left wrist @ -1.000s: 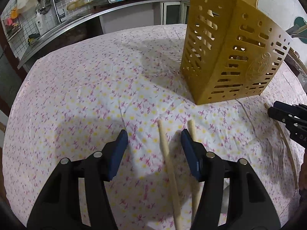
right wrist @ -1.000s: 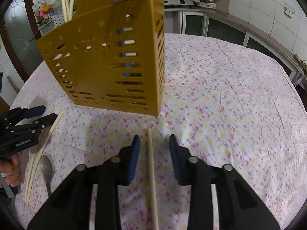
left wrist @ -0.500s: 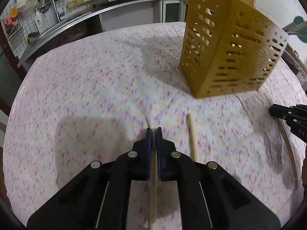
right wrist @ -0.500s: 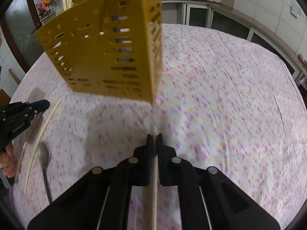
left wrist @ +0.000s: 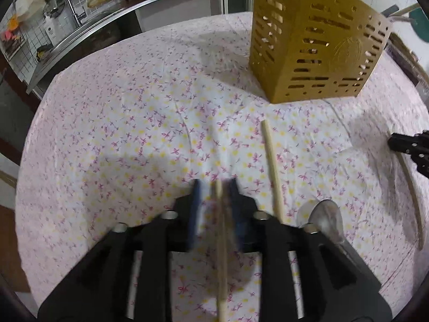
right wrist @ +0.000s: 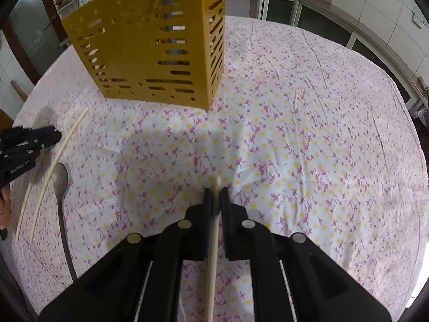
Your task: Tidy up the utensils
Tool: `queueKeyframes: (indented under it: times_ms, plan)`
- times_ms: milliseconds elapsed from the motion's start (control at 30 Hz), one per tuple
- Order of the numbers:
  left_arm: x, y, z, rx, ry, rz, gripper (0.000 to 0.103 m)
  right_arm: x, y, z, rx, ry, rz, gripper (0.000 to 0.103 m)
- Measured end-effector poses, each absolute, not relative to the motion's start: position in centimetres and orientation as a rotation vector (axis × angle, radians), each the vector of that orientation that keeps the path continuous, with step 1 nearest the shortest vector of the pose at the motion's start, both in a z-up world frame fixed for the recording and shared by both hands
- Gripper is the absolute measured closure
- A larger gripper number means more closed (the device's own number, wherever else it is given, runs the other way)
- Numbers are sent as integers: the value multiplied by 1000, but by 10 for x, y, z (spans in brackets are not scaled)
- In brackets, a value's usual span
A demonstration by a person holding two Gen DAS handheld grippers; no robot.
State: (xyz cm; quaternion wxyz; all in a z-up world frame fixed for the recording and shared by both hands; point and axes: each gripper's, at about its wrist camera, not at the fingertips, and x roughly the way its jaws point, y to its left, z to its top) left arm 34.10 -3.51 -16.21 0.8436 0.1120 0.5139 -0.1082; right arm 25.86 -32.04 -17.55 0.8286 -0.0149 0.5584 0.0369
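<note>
My left gripper (left wrist: 214, 187) is shut on a pale wooden chopstick (left wrist: 221, 255) and holds it above the floral tablecloth. A second chopstick (left wrist: 271, 169) lies on the cloth just to its right. My right gripper (right wrist: 216, 190) is shut on another chopstick (right wrist: 213, 247), lifted over the cloth. The yellow slotted utensil holder (left wrist: 313, 40) stands ahead of both; in the right wrist view (right wrist: 152, 40) chopsticks poke out of its top. A metal spoon (right wrist: 60, 182) and two thin chopsticks (right wrist: 53, 166) lie at the left of the right wrist view.
The table (right wrist: 321, 107) wears a pink and yellow floral cloth. The spoon bowl (left wrist: 325, 220) lies right of my left gripper. A curved thin chopstick (left wrist: 414, 198) lies at the far right. A kitchen counter with a sink (left wrist: 80, 26) runs behind the table.
Both grippers closed on a chopstick each and have lifted them off the cloth. The views pulled back, so the spoon now shows beside my left gripper.
</note>
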Motion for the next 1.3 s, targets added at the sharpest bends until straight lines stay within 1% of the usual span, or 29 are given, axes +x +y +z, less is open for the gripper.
queueKeyframes:
  times_ms: [33,67,100,167,267,367,433,467,500,533,567,600,700,833,867,900,933,967,1133,1300]
  plan:
    - [343,-33,-163,253,1090,-205,48,261,-319,-176,-41,1199,78,95]
    - [347,-29,-164,260,1096,-190,31,262,-317,-176,-49,1206,79,95]
    - [350,-25,-165,248,1110,-193,25,265,-316,-176,-65,1222,84,95]
    - [360,-11,-167,176,1171,-234,24,270,-317,-176,-56,1253,95,95]
    - [358,-14,-166,225,1171,-240,25,274,-319,-175,-39,1280,114,95]
    - [356,-19,-164,238,1168,-244,30,278,-321,-175,-31,1295,123,95]
    - [355,-23,-163,249,1174,-245,31,285,-323,-177,-38,1305,122,95]
    - [355,-25,-162,250,1174,-250,35,286,-322,-177,-46,1310,121,95]
    - [354,-28,-161,251,1177,-260,42,291,-322,-177,-53,1315,121,95]
    - [353,-31,-160,256,1179,-266,45,293,-321,-176,-64,1323,121,95]
    - [354,-38,-158,262,1183,-269,51,295,-320,-176,-69,1331,122,95]
    - [353,-40,-158,261,1189,-275,60,298,-320,-177,-70,1336,123,95]
    - [353,-48,-155,250,1207,-276,72,303,-320,-176,-54,1355,126,95]
    - [358,-55,-153,230,1226,-260,79,309,-319,-176,-53,1350,120,95]
    - [359,-57,-152,225,1231,-264,84,309,-318,-176,-51,1346,118,95]
    - [362,-60,-151,218,1236,-267,94,308,-320,-177,-44,1341,115,95]
    - [364,-59,-149,212,1242,-271,98,308,-322,-177,-25,1337,111,95]
    - [364,-58,-147,208,1247,-266,100,308,-324,-177,-3,1337,106,96]
    - [355,-64,-143,205,1248,-256,100,309,-330,-173,31,1321,123,97]
    - [336,-63,-119,169,1162,-255,100,293,-336,-147,50,1225,146,97]
